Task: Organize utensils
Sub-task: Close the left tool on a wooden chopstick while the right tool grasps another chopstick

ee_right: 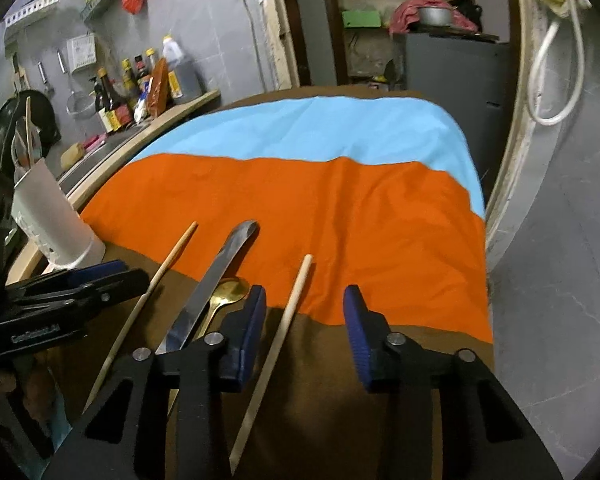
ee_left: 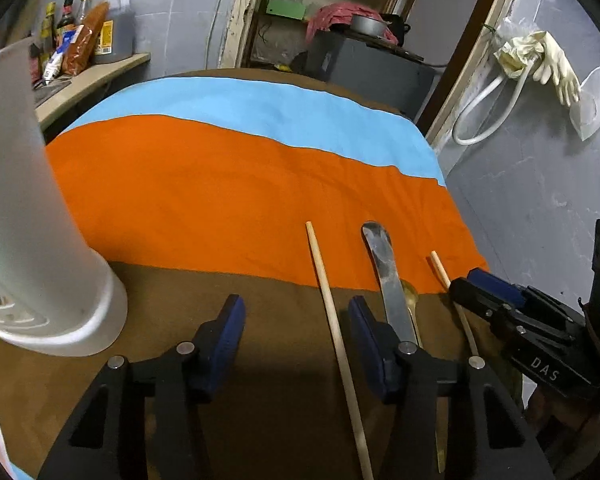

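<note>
The left gripper hangs over the brown near strip of the cloth, jaws apart around a wooden chopstick and not pressing on it. Just right of its right finger lie a steel knife and a gold spoon, mostly hidden. Farther right, the right gripper seems to straddle a second chopstick. A white holder stands at the left.

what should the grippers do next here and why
Probably close each on its chopstick and lift. The left gripper straddles one chopstick, the right gripper the other, jaws open, nothing gripped. The white holder stands at left.
</note>
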Motion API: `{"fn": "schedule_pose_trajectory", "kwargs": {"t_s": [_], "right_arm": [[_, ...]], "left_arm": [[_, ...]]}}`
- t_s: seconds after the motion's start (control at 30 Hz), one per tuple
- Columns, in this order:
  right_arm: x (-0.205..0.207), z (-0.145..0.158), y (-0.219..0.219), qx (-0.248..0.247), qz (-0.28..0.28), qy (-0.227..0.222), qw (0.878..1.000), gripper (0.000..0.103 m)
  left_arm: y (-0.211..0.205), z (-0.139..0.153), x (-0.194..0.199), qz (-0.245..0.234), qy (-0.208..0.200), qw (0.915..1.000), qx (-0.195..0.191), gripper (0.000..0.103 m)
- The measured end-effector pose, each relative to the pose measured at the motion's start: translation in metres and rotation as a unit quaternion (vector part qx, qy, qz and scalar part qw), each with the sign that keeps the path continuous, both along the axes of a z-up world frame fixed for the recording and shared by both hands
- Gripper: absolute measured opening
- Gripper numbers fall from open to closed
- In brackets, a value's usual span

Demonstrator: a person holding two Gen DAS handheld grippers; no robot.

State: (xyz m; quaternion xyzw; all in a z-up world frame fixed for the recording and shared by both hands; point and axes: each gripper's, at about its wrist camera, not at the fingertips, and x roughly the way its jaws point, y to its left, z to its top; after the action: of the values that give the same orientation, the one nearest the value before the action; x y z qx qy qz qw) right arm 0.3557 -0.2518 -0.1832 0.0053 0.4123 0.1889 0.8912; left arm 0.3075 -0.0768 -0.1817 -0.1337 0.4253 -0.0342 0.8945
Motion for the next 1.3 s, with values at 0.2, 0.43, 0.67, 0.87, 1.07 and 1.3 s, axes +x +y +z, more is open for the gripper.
{"fn": "schedule_pose_trajectory", "kwargs": {"t_s": [0.2, 0.43, 0.67, 0.87, 1.07, 1.3], "right_arm": [[0.008, -0.010, 0.009, -0.009, 0.017, 0.031, 0.999, 0.024], [0.014, -0.013, 0.016, -0.021, 0.015, 0.041, 0.999, 0.021], [0.020, -0.013, 0.020, -0.037, -0.001, 0.056, 0.998, 0.020], [0.021, -0.011, 0.031, -0.061, -0.019, 0.063, 0.996, 0.012], [0.026, -0.003, 0.024, -0.022, -0.046, 0.074, 0.996, 0.004], [0.011, 0.031, 0.013, 0.056, -0.061, 0.005, 0.997, 0.004]], "left_arm": [[-0.011, -0.001, 0.010, -0.029, 0.010, 0.9995, 0.009, 0.038], [-0.009, -0.002, 0.017, -0.032, 0.021, 0.9993, -0.001, 0.026], [-0.022, 0.000, 0.028, -0.041, 0.043, 0.9980, 0.019, 0.020], [-0.024, 0.000, 0.033, -0.056, 0.059, 0.9965, 0.022, 0.006], [-0.013, 0.009, 0.022, -0.046, 0.044, 0.9978, -0.018, 0.005], [-0.004, 0.041, -0.008, -0.055, -0.037, 0.9965, -0.051, 0.005]]}}
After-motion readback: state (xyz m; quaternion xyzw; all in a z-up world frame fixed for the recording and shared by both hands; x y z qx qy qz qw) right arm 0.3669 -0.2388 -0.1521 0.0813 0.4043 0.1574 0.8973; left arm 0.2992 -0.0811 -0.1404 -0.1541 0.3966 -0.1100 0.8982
